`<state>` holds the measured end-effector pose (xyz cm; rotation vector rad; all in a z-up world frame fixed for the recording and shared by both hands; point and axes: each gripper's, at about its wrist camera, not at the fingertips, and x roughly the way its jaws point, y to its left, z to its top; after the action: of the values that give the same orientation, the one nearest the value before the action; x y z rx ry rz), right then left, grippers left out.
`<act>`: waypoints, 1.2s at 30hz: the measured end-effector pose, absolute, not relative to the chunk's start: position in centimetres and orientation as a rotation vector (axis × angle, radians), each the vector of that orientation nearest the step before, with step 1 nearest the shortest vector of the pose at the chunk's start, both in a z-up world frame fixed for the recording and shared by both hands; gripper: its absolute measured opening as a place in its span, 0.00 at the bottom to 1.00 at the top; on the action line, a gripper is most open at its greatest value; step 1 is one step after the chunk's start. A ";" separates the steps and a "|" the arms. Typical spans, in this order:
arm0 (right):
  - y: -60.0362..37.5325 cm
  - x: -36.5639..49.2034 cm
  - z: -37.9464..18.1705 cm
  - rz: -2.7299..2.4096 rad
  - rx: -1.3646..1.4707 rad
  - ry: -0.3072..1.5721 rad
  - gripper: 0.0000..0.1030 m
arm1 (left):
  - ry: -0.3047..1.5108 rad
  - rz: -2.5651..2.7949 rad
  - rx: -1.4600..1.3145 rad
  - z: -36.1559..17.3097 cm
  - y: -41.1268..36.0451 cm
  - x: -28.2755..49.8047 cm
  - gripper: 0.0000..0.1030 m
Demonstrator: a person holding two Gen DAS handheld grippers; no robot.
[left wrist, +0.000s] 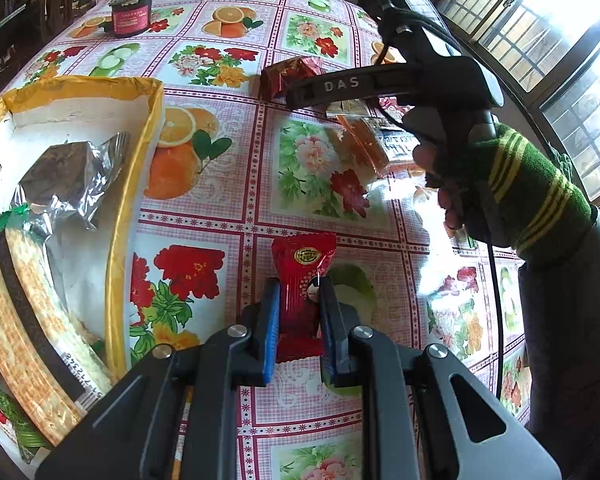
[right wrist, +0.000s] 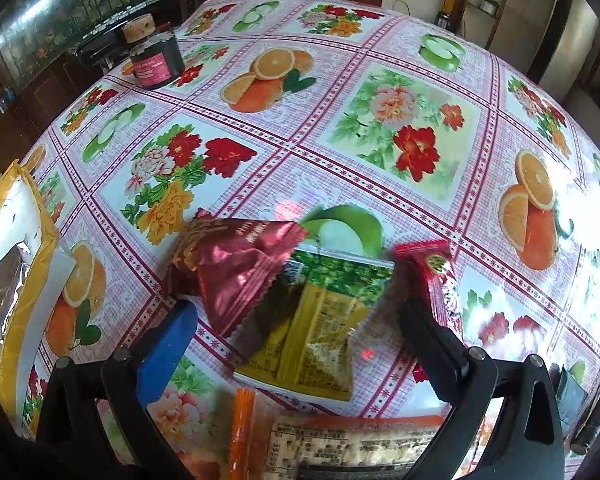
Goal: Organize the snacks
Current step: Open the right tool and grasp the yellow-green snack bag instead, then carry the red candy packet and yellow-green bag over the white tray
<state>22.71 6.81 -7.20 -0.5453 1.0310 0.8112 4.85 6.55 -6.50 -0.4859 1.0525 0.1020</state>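
Observation:
In the left wrist view my left gripper (left wrist: 300,292) is shut on a small red snack packet (left wrist: 302,280) just above the flowered tablecloth. A yellow-rimmed white box (left wrist: 140,152) stands to its left, holding a silver foil pack (left wrist: 72,176) and a cracker pack (left wrist: 24,320). My right gripper (right wrist: 300,320) is open over a pile of snacks: a dark red foil packet (right wrist: 236,272), a green-and-yellow packet (right wrist: 320,320), a red packet (right wrist: 440,276) and an orange-edged cracker pack (right wrist: 340,444). The right gripper also shows in the left wrist view (left wrist: 300,92).
A dark jar with a pink label and cork lid (right wrist: 156,60) stands at the far left of the table; it also shows in the left wrist view (left wrist: 130,14). The yellow box shows at the left edge of the right wrist view (right wrist: 28,264). Windows lie to the right.

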 end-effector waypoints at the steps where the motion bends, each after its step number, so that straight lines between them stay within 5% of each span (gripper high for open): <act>1: 6.4 23.2 -7.2 0.788 -0.524 1.039 0.99 | 1.050 0.100 -0.487 -6.4 6.6 4.8 0.19; 7: 5.0 23.0 -7.1 0.723 -0.445 0.985 0.93 | 1.058 0.089 -0.489 -6.7 6.4 5.1 0.20; 10: 5.1 22.4 -6.2 0.727 -0.420 0.940 0.39 | 1.056 0.089 -0.490 -6.5 6.2 5.1 0.20; 11: 5.0 22.4 -6.1 0.731 -0.412 0.949 0.34 | 1.053 0.091 -0.489 -6.5 6.1 5.1 0.20; 36: -13.2 4.5 -0.9 1.015 0.125 0.809 0.32 | 0.965 0.125 -0.408 -1.7 3.2 -3.0 0.19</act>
<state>4.52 -13.16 -0.86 0.1246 0.8089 1.0148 -2.98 3.15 -1.69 -0.4076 0.9650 0.1246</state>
